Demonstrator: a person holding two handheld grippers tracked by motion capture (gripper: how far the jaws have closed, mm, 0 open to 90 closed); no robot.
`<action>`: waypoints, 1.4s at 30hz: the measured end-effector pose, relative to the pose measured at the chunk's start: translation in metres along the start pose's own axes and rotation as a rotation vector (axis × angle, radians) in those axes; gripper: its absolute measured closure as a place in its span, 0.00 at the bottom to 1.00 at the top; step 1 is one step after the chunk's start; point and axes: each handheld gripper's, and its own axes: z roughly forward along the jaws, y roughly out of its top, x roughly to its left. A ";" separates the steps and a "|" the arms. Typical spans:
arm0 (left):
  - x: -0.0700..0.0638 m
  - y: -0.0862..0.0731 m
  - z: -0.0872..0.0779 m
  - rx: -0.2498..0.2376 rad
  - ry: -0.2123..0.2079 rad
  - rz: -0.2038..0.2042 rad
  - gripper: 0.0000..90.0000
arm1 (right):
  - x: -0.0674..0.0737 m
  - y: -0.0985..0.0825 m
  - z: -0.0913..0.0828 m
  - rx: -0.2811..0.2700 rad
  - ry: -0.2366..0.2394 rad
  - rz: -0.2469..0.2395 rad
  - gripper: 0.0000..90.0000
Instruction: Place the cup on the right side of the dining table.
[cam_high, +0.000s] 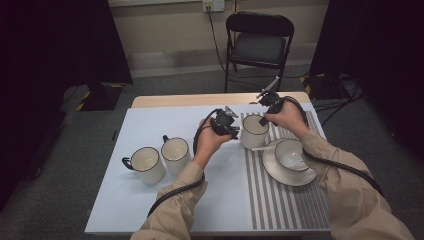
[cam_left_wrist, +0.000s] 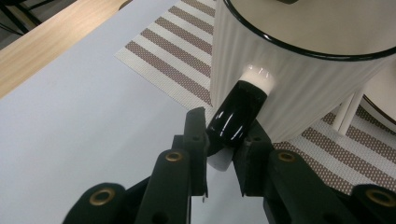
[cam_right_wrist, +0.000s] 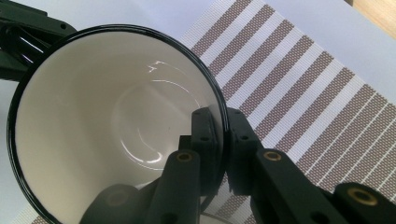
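Observation:
A white ribbed mug (cam_high: 254, 131) with a black rim stands at the left edge of the striped placemat (cam_high: 280, 200). My left gripper (cam_high: 233, 131) is shut on the mug's black handle (cam_left_wrist: 236, 112), reaching in from the mug's left. My right gripper (cam_high: 264, 120) pinches the mug's rim (cam_right_wrist: 219, 105), one jaw inside the mug (cam_right_wrist: 112, 121) and one outside, at its far right side. The mug is empty inside. The left gripper (cam_right_wrist: 21, 39) appears dark beyond the mug's rim in the right gripper view.
A white saucer (cam_high: 290, 172) with a cup (cam_high: 291, 154) and a spoon lies on the placemat right of the mug. Two more white mugs (cam_high: 146, 164) (cam_high: 175, 153) stand on the grey mat at the left. A folding chair (cam_high: 258, 42) stands behind the table.

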 end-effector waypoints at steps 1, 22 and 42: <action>0.000 0.000 0.001 0.004 -0.003 0.002 0.85 | -0.001 0.000 0.000 -0.002 -0.003 -0.006 0.93; 0.001 0.003 0.009 -0.001 -0.010 -0.008 0.85 | -0.007 -0.004 0.001 0.010 -0.008 0.028 0.93; 0.003 0.000 0.013 -0.019 -0.017 -0.037 0.85 | -0.006 -0.002 0.002 0.018 -0.029 0.027 0.93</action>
